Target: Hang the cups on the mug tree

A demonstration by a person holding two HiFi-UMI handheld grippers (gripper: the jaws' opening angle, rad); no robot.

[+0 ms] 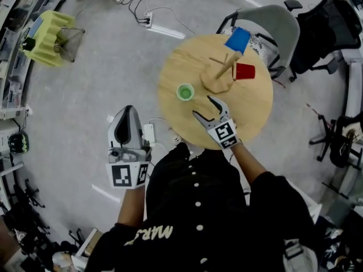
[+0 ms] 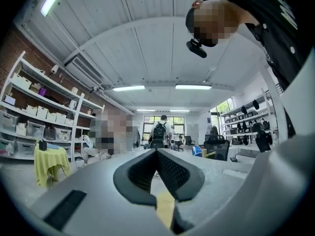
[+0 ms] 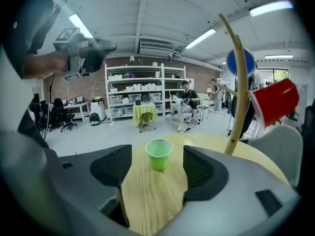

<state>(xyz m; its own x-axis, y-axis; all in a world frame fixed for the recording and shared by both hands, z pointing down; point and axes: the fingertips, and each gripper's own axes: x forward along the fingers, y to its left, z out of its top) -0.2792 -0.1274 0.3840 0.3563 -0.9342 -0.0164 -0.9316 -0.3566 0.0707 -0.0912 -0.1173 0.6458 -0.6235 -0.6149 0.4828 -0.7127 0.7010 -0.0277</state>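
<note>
A green cup (image 1: 185,92) stands upright on the round wooden table (image 1: 249,112), left of the wooden mug tree (image 1: 222,72). On the tree's pegs hang a blue cup (image 1: 238,40) and a red cup (image 1: 245,71). My right gripper (image 1: 202,106) is open over the table, its jaws pointing at the green cup and a short way from it. In the right gripper view the green cup (image 3: 158,154) sits ahead between the open jaws, untouched, with the red cup (image 3: 274,102) on the tree at right. My left gripper (image 1: 128,118) hangs off the table at left, shut (image 2: 157,152) and empty.
A grey chair (image 1: 272,21) and a black chair (image 1: 329,27) stand behind the table. A power strip with cables (image 1: 164,30) lies on the floor beyond it. A yellow-draped stand (image 1: 48,35) is at far left. Shelves and people are in the room.
</note>
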